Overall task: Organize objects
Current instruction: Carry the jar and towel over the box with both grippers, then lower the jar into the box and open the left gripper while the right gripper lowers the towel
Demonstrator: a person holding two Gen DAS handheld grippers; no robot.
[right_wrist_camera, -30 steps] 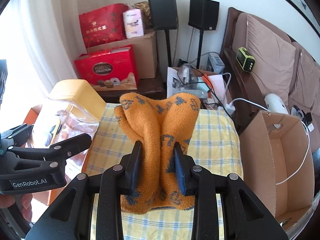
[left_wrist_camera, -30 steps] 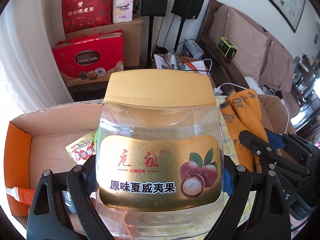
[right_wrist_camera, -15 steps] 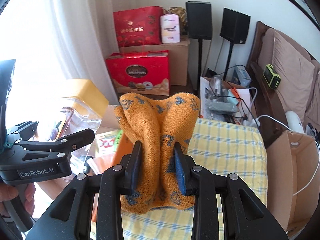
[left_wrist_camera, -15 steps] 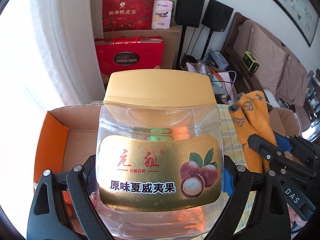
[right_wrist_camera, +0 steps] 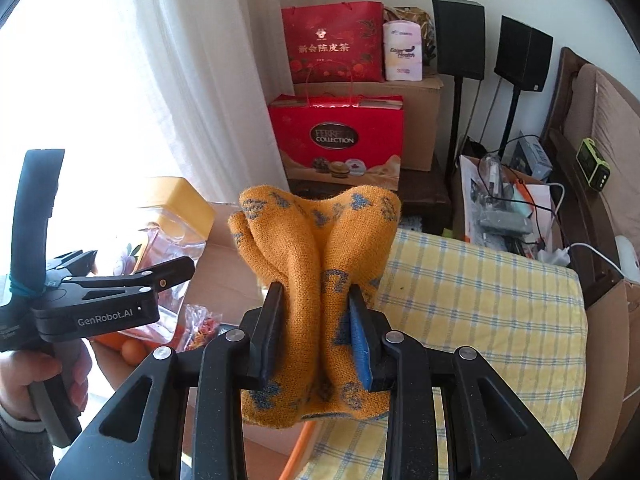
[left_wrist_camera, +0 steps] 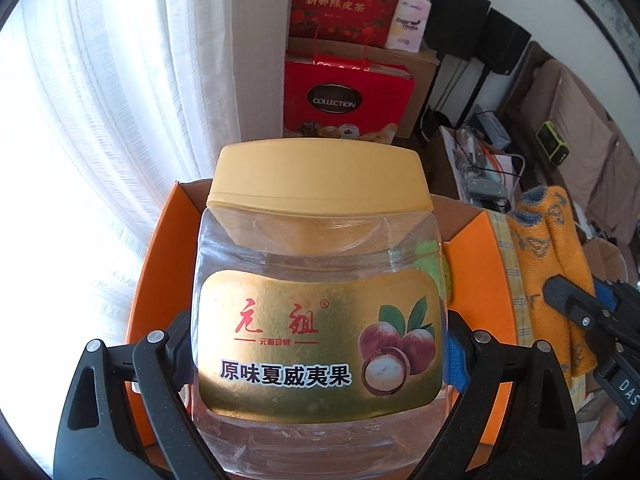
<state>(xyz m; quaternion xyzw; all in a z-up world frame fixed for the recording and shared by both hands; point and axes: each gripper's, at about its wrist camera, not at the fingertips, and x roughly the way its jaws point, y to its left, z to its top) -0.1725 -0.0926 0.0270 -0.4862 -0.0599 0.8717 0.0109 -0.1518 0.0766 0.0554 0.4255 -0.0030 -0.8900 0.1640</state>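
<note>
A clear plastic jar (left_wrist_camera: pixel 320 320) with a yellow lid and a gold nut label fills the left wrist view. My left gripper (left_wrist_camera: pixel 320 360) is shut on it, one pad on each side. It hangs over an orange cardboard box (left_wrist_camera: pixel 152 264). In the right wrist view my right gripper (right_wrist_camera: pixel 316 332) is shut on a folded orange knitted cloth (right_wrist_camera: pixel 316 240) with blue marks. The jar (right_wrist_camera: pixel 176 224) and the left gripper (right_wrist_camera: pixel 132 280) show at the left there, held by a hand (right_wrist_camera: pixel 24 376). The cloth (left_wrist_camera: pixel 548 264) also shows at the right of the left wrist view.
Snack packets (right_wrist_camera: pixel 200 320) lie inside the orange box. A yellow checked cloth (right_wrist_camera: pixel 480 304) covers the table on the right. Red gift bags (right_wrist_camera: pixel 336 144), cardboard boxes, two speakers (right_wrist_camera: pixel 460 36) and a sofa stand behind. A white curtain (left_wrist_camera: pixel 100 120) hangs at the left.
Both grippers have swung to the left with their loads. The jar has gone from beside the box to over its orange interior, and the curtain now fills the left of both views.
</note>
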